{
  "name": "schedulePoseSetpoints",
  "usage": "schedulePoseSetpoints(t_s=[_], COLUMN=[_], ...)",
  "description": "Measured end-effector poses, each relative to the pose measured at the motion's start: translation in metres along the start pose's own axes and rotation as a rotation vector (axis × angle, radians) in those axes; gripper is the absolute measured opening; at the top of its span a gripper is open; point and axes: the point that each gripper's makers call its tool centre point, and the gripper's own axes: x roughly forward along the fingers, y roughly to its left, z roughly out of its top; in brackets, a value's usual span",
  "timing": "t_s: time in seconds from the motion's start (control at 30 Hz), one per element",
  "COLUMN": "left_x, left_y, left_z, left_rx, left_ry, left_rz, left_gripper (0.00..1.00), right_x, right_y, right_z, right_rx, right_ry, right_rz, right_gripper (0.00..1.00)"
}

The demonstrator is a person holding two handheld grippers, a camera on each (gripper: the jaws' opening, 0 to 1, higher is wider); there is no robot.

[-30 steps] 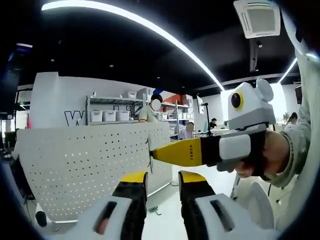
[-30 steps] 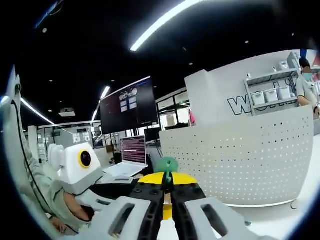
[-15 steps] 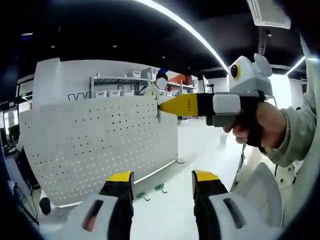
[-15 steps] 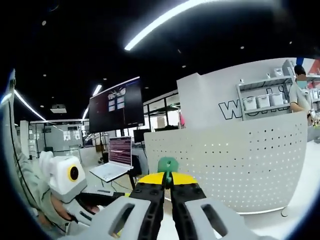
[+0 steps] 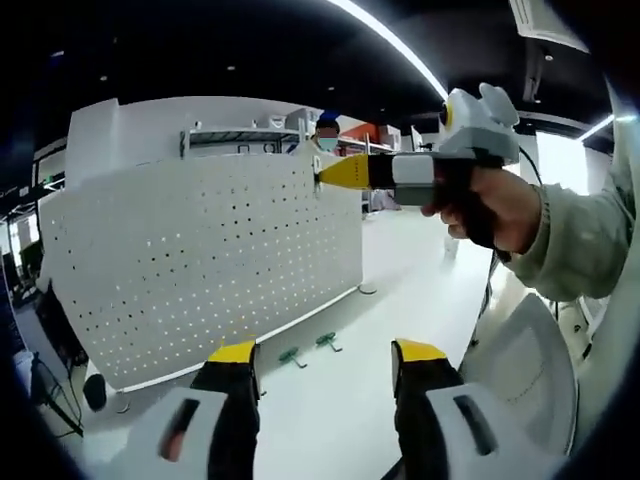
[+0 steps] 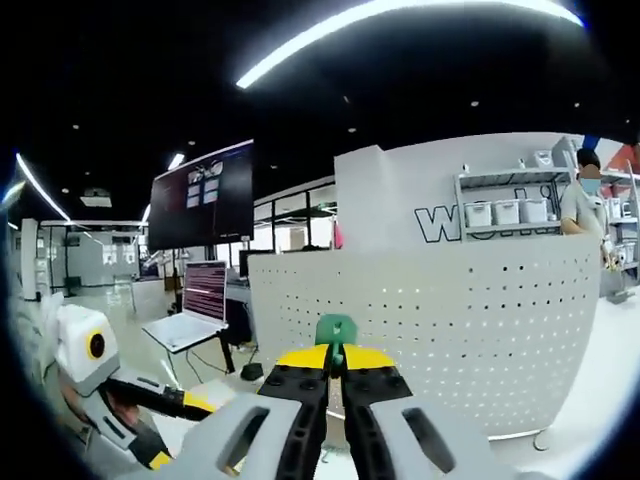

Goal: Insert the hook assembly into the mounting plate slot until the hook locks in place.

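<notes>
Since 1 second ago the right gripper (image 5: 322, 176), clamped on the green hook (image 6: 334, 329), has climbed to the pegboard (image 5: 200, 260) top edge, so insertion looks close, while the left gripper (image 5: 325, 360) hangs open, 2 spare hooks (image 5: 308, 347) below.

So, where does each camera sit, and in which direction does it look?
Left gripper view: rides on the open left gripper, facing the white perforated board and two green hooks on the white surface below; the right gripper, in a person's hand, reaches the board's top edge.
Right gripper view: rides on the right gripper, shut on a green hook, facing the same board; the left gripper shows lower left.
Shared: the board, both grippers.
</notes>
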Motion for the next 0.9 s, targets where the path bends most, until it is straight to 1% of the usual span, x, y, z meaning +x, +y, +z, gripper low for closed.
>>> schedulePoseSetpoints(t_s=[0.07, 0.1, 0.27, 0.43, 0.5, 0.53, 0.6, 0.8, 0.9], left_x=[-0.002, -0.003, -0.007, -0.011, -0.013, -0.014, -0.016, -0.019, -0.019], left_y=[0.001, 0.003, 0.005, 0.010, 0.015, 0.018, 0.019, 0.021, 0.022], left_z=[-0.006, -0.013, -0.028, -0.033, -0.035, -0.036, -0.038, -0.043, -0.045], left_rx=[-0.001, -0.008, -0.032, -0.053, -0.072, -0.081, -0.086, -0.110, -0.117], left_ry=[0.013, 0.034, 0.067, 0.075, 0.072, 0.072, 0.071, 0.074, 0.074], left_rz=[0.005, 0.011, 0.019, 0.042, 0.064, 0.076, 0.085, 0.097, 0.098], left_gripper=[0.57, 0.57, 0.57, 0.55, 0.55, 0.55, 0.55, 0.55, 0.54], right_x=[0.005, 0.008, 0.022, 0.035, 0.042, 0.044, 0.049, 0.069, 0.079], right_y=[-0.004, -0.007, -0.011, -0.015, -0.021, -0.026, -0.028, -0.031, -0.032], right_z=[0.000, 0.000, 0.001, 0.009, 0.015, 0.020, 0.023, 0.026, 0.026], right_rx=[-0.003, -0.013, -0.020, -0.017, -0.015, -0.020, -0.018, -0.031, -0.052], right_ry=[-0.001, -0.004, -0.012, -0.035, -0.055, -0.070, -0.077, -0.086, -0.092], right_rz=[-0.016, -0.034, -0.056, -0.078, -0.106, -0.131, -0.144, -0.165, -0.180], right_gripper=[0.02, 0.02, 0.02, 0.02, 0.02, 0.02, 0.02, 0.02, 0.02])
